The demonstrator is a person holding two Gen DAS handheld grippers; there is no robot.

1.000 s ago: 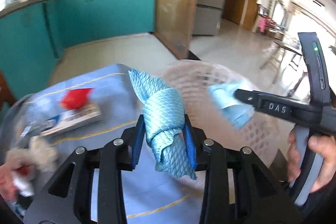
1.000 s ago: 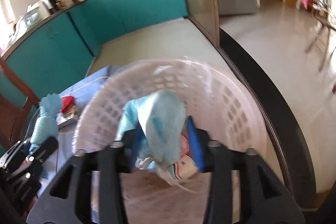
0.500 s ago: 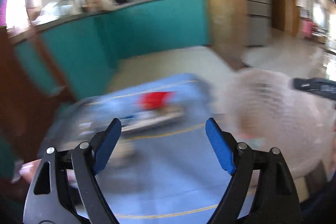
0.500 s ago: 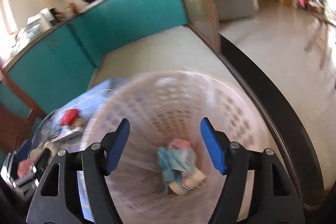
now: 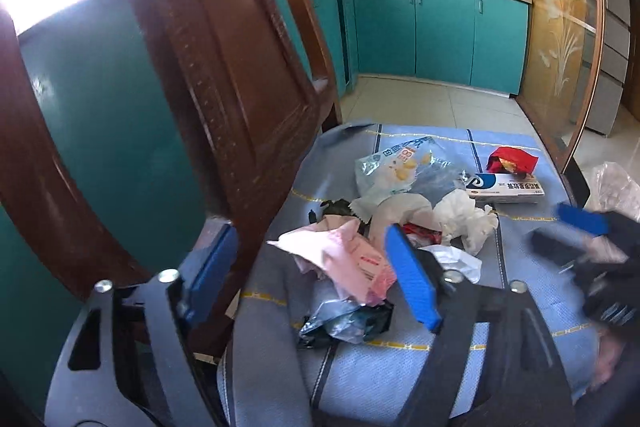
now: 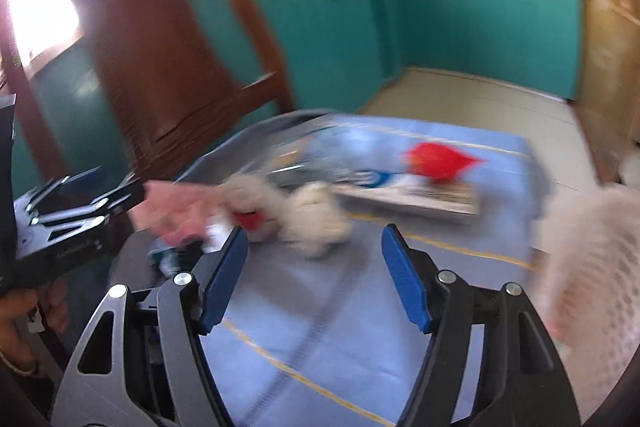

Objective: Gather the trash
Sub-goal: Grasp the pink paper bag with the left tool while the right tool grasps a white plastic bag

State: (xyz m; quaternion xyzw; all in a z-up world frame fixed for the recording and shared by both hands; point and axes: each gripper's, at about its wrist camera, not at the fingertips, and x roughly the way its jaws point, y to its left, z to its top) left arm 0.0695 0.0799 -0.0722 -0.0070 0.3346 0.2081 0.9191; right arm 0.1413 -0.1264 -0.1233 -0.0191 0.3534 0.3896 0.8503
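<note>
Blue woven cloth (image 5: pixel 516 267) with yellow stitched lines, spread over bench. White perforated plastic basket (image 6: pixel 592 267) at right edge. Trash pile (image 5: pixel 360 247) mid-cloth: crumpled pink wrapper, white tissue wads, clear printed bag, flat blue-white box, red foil packet. Left hand-held gripper (image 5: pixel 312 279) jaws apart, just narrowed, holding nothing. Right hand-held gripper (image 6: pixel 312 279) gaping, empty.

Motion blur smears the whole right wrist view, so the litter pile (image 6: pixel 280 215) is unreadable. The white basket (image 6: pixel 588 267) is cut by the right edge. In the left wrist view the right hand-held gripper (image 5: pixel 576 231) is a dark blur.
</note>
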